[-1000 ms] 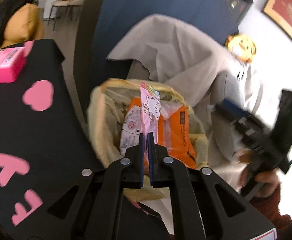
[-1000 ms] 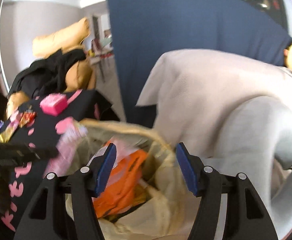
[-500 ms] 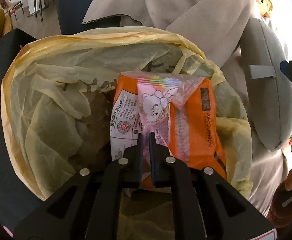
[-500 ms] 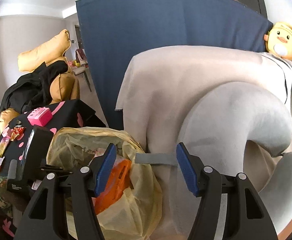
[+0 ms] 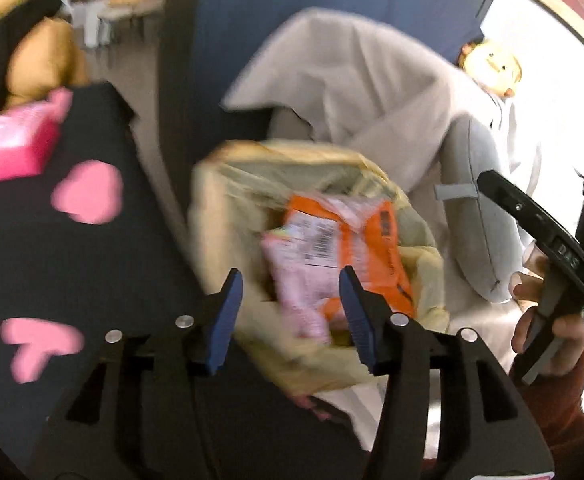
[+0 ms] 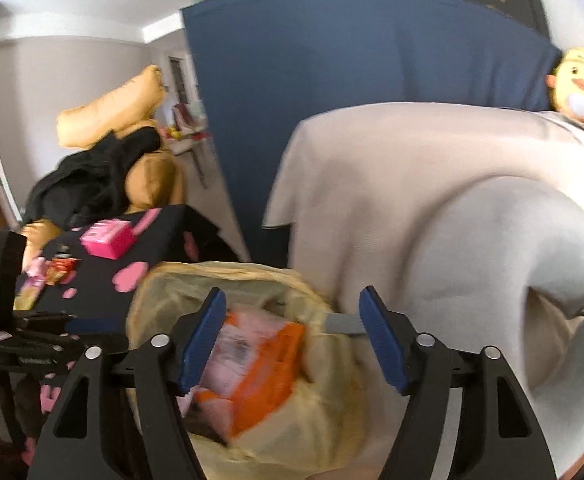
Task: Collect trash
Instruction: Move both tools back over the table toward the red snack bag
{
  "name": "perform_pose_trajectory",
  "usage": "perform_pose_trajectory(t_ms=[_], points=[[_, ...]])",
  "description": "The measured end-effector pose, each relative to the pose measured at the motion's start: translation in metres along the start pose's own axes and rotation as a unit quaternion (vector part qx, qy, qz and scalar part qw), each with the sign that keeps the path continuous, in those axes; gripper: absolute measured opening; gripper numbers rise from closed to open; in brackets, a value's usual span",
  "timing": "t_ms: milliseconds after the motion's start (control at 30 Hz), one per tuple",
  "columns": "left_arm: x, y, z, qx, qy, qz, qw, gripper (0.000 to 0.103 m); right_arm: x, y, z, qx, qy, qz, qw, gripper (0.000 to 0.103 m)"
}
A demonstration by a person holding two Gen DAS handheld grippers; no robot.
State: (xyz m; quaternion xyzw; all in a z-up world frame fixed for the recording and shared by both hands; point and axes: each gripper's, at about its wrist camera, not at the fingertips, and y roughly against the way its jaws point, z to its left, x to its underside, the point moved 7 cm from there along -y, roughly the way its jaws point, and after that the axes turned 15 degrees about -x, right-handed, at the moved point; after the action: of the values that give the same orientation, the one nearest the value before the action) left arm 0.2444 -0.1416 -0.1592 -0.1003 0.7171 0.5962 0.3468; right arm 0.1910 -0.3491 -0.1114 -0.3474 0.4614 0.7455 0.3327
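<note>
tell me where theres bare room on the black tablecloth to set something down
Bare cloth lies on the black tablecloth between the pink box and the yellow trash bag, broken only by printed pink shapes. It is crowded at the far left edge, where small wrappers cluster. The bag itself is filling with an orange packet.

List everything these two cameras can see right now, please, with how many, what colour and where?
Thin plastic bin bag: one, pale yellow, open, centre, beside the table.
Orange plastic packet: one, inside the bag.
Pink snack wrapper: one, on the orange packet, blurred.
Black cloth-covered table with pink hearts: one, left.
Pink cardboard box: one, on the table.
Small wrappers: a few, mixed colours, on the table's near end.
Beige blanket: one, draped over the seat.
Grey curved cushion: one, right.
Yellow duck plush: one, upper right.
Blue screen: one, behind.
Left gripper: black, blue pads, opening, nothing held.
Right gripper: same colours, opening, empty.
Hand: one, holding the right gripper.
</note>
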Motion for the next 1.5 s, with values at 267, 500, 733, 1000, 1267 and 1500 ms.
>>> perform_pose_trajectory(t_ms=[267,500,733,1000,1267,1500], points=[[0.019,0.064,0.131,-0.139,0.046,-0.073,0.9866,0.049,0.002,-0.035,0.071,-0.035,0.062,0.045,0.996,0.066],[0.063,0.117,0.264,-0.236,0.163,-0.095,0.9533,0.050,0.006,-0.075,0.127,-0.078,0.081,0.073,0.991,0.066],[0.104,0.148,0.339,-0.247,0.237,-0.094,0.9350,0.050,0.019,-0.140,0.213,-0.103,0.119,0.122,0.980,0.066],[0.112,0.151,0.373,-0.234,0.252,-0.092,0.9344,0.050,0.011,-0.226,0.335,-0.156,0.202,0.145,0.956,0.066],[0.115,0.145,0.399,-0.203,0.276,-0.081,0.9360,0.050,0.005,-0.335,0.428,-0.234,0.306,0.196,0.902,0.065],[0.124,0.138,0.417,-0.187,0.306,-0.064,0.9314,0.050,0.019,-0.405,0.446,-0.249,0.347,0.257,0.867,0.055]])
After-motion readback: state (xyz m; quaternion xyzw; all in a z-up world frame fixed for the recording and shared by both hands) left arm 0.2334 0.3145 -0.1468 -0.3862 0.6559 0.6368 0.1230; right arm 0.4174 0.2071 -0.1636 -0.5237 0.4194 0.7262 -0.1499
